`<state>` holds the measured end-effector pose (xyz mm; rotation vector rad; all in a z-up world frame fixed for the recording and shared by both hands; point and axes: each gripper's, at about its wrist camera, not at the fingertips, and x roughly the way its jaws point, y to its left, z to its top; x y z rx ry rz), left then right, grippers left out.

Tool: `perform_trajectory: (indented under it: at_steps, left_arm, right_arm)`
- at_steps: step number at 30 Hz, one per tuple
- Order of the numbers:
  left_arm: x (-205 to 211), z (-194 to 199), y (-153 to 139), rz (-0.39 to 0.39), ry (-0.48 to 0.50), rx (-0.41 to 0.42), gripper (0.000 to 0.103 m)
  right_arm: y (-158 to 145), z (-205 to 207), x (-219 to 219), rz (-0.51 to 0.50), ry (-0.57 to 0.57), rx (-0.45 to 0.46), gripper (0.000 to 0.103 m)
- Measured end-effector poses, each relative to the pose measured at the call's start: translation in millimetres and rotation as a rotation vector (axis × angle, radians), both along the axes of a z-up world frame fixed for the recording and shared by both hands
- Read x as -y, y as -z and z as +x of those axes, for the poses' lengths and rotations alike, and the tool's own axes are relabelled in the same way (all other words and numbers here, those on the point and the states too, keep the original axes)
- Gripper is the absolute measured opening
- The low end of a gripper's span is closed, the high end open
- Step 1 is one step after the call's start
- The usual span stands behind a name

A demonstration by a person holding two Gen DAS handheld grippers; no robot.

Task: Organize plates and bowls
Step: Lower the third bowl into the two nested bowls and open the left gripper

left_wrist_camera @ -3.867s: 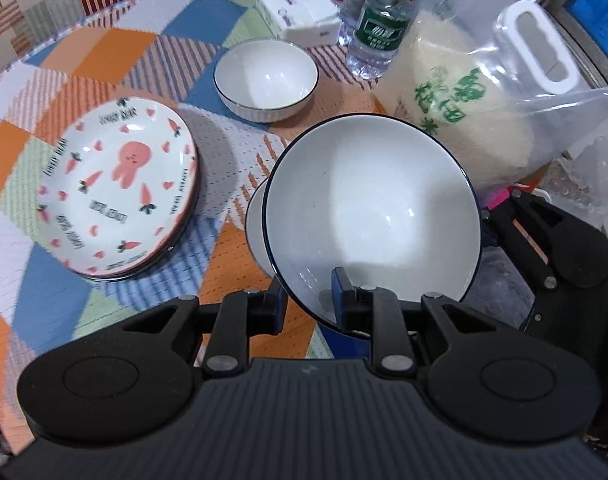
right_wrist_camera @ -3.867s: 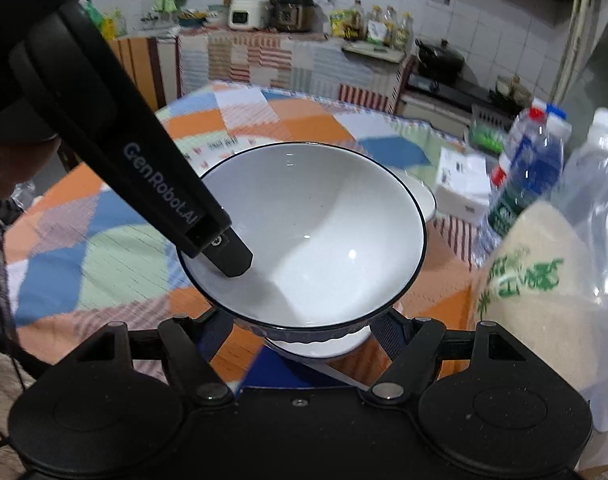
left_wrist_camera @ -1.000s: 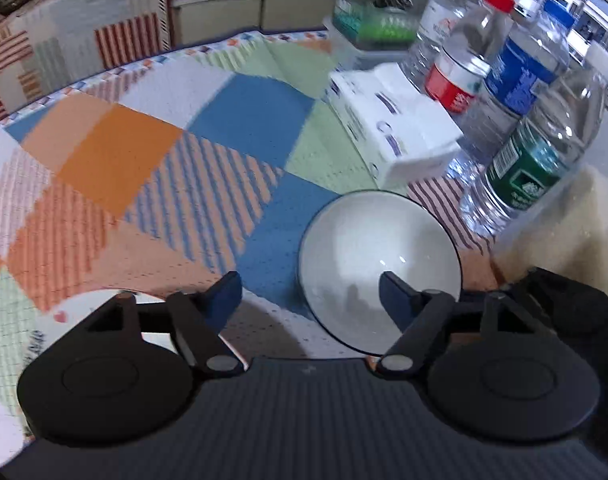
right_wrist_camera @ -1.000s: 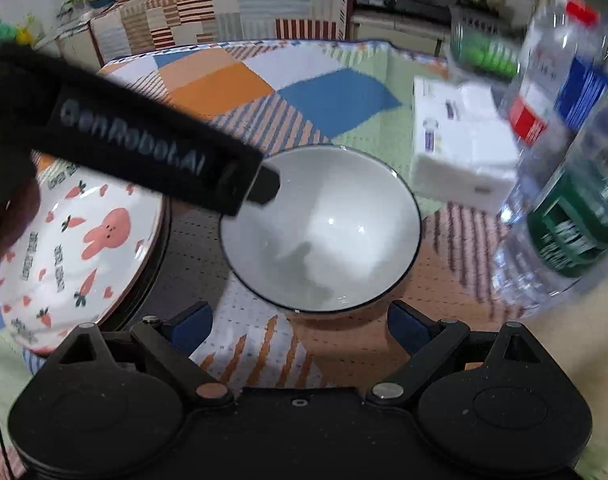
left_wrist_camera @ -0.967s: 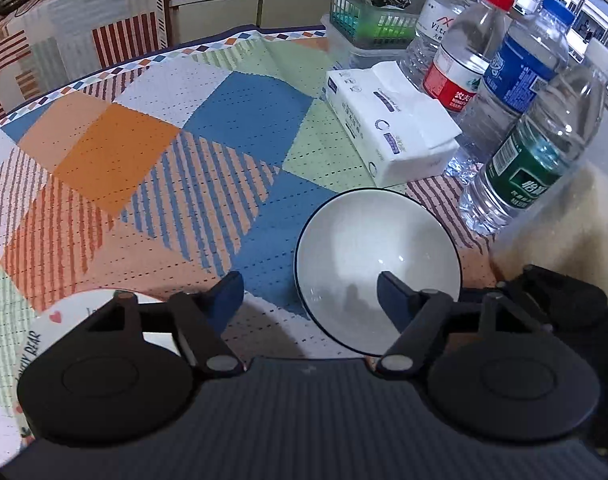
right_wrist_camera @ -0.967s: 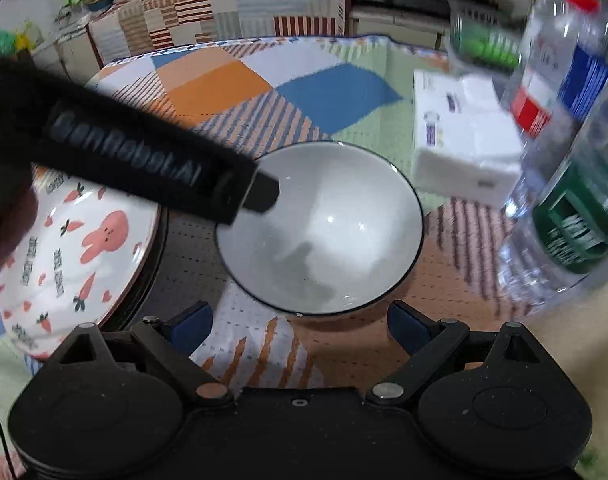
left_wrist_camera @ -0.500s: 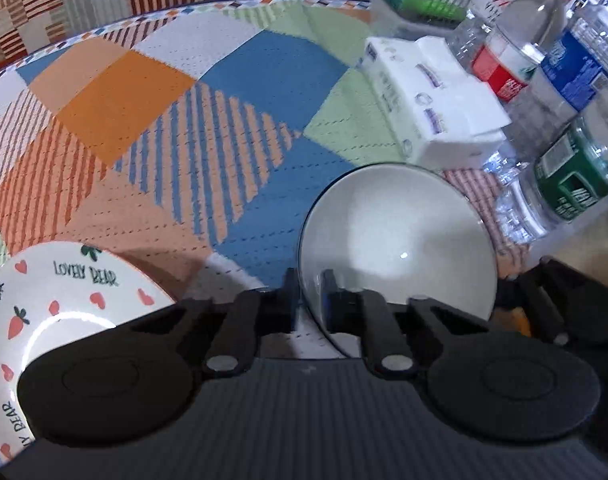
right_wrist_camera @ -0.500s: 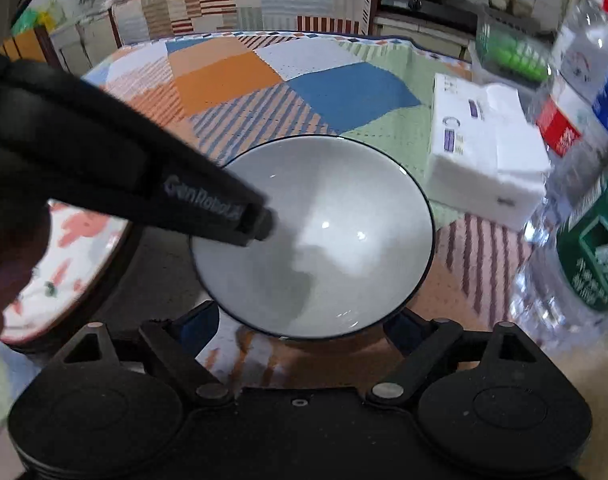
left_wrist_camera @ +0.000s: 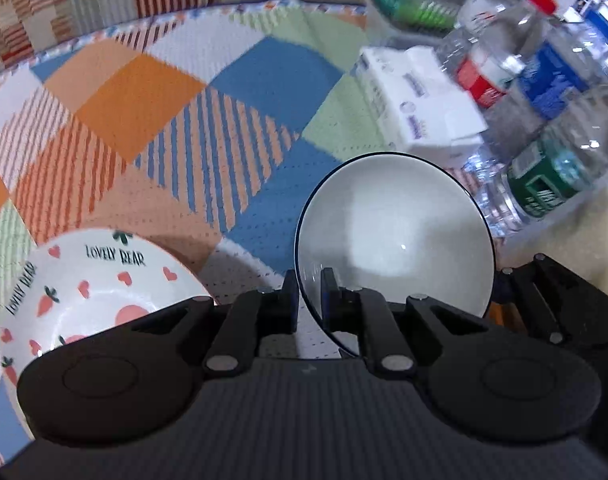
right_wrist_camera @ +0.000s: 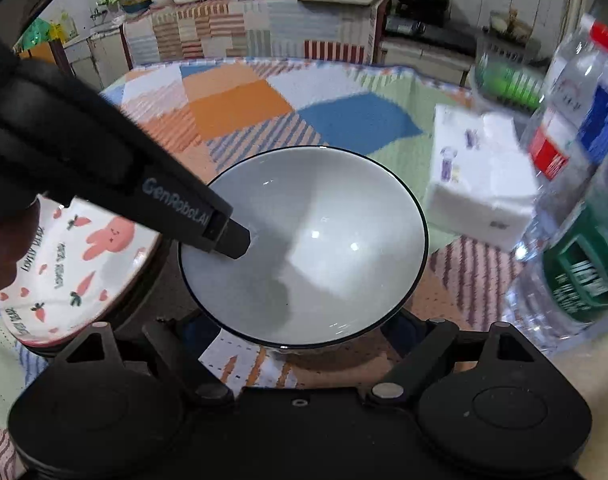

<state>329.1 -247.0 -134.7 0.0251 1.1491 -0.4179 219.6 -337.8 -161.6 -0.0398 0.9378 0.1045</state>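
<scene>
Item: white bowl (left_wrist_camera: 399, 236) with a dark rim, clamped at its near edge by the left tongs (left_wrist_camera: 307, 292), one finger inside and one outside, apparently lifted clear of the patchwork tabletop (left_wrist_camera: 144, 128) for carrying. Right tongs (right_wrist_camera: 300, 332) stood apart and closing, flanking the bowl's base, seemingly to steady it. Rabbit-print plates (right_wrist_camera: 76, 268) lay stacked just left, probably the sorted pile.

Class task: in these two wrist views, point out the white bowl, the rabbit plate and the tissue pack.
white bowl (right_wrist_camera: 323, 264): right wrist view, on its inner wall.
rabbit plate (right_wrist_camera: 84, 264): right wrist view, on its printed face.
tissue pack (left_wrist_camera: 423, 100): left wrist view, on its top.
</scene>
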Motion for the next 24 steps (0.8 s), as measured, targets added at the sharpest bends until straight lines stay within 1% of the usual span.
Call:
perform_trajectory:
  at_steps: [2, 4, 9, 13, 16, 20, 24]
  left_arm:
    - [0, -5, -9, 0.006, 0.008, 0.006, 0.009]
    - [-3, -9, -16, -0.002, 0.003, -0.006, 0.01]
    - [-16, -29, -36, -0.023, -0.005, -0.034, 0.01]
    - [-30, -48, -56, -0.049, 0.01, -0.032, 0.01]
    - [-43, -63, -73, -0.059, 0.012, -0.034, 0.01]
    - [-61, -89, -96, -0.085, 0.031, 0.023, 0.01]
    - [-72, -113, -113, -0.061, 0.044, 0.053, 0.01]
  right_arm:
    - [-4, -4, 2, 0.019, 0.01, 0.014, 0.089]
    - [-11, -11, 0, 0.034, 0.019, 0.024, 0.089]
    - [-33, -36, -16, -0.016, -0.003, 0.061, 0.089]
    - [-55, -52, -31, -0.055, -0.014, 0.079, 0.089]
    - [-72, -67, -43, -0.049, -0.003, 0.082, 0.089]
    - [-92, -89, -57, -0.032, 0.023, 0.113, 0.089]
    - [-105, -109, -72, -0.043, 0.011, 0.147, 0.089]
